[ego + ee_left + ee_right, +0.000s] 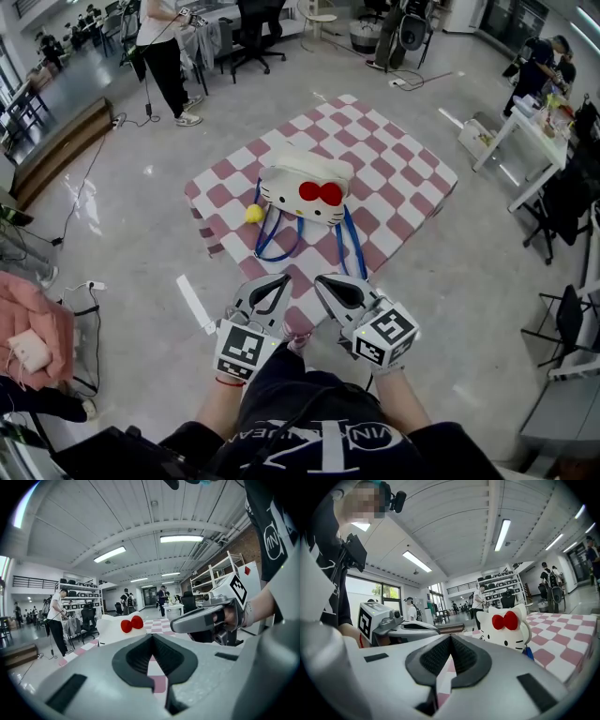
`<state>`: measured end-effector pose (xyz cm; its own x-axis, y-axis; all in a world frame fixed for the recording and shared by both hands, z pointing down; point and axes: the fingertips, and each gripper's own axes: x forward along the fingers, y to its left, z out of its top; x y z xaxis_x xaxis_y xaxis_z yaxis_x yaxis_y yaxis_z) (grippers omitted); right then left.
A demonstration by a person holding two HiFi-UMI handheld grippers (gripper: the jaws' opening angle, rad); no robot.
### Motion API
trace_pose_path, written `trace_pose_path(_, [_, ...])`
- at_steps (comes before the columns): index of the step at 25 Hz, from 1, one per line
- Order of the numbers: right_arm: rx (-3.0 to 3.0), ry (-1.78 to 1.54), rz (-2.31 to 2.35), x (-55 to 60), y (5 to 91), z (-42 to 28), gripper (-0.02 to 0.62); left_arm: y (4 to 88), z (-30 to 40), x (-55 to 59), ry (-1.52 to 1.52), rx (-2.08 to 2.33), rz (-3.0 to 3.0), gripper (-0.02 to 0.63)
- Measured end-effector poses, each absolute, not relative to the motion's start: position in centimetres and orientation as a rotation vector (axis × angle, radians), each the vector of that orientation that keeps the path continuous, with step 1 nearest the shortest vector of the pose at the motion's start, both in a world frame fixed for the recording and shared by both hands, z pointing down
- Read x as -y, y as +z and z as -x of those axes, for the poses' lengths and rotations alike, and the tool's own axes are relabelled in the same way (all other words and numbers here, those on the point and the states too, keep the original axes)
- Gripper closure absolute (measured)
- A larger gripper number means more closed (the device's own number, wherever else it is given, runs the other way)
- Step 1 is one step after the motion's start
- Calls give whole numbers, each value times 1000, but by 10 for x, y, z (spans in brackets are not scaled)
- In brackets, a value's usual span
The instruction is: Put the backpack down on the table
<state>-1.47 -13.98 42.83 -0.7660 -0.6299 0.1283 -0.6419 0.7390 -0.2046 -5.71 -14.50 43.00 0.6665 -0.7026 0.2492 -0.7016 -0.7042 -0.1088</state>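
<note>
The backpack (305, 192) is white, shaped like a cat's head with a red bow, and stands on the table (403, 159), which wears a pink-and-white checked cloth. Its blue straps (278, 240) trail toward me, and a yellow ball (253, 214) lies beside it. My left gripper (282, 279) and right gripper (320, 280) hover side by side over the table's near edge, both shut and holding nothing, well short of the bag. The left gripper view shows the backpack (110, 629) ahead beyond the left gripper (152, 635). In the right gripper view the backpack (506, 626) sits ahead and to the right of the right gripper (451, 636).
A person (165, 52) stands on the floor at the back left, with cables (89, 178) trailing nearby. White desks (525, 141) and black chairs (567, 319) line the right side. A pink bundle (37, 333) sits at the left. Grey floor surrounds the table.
</note>
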Motion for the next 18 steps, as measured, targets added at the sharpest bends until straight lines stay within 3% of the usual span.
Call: trace_pose_path(18, [2928, 360, -973, 82, 425, 31, 594, 426, 65, 82, -470, -1244, 2822, 600])
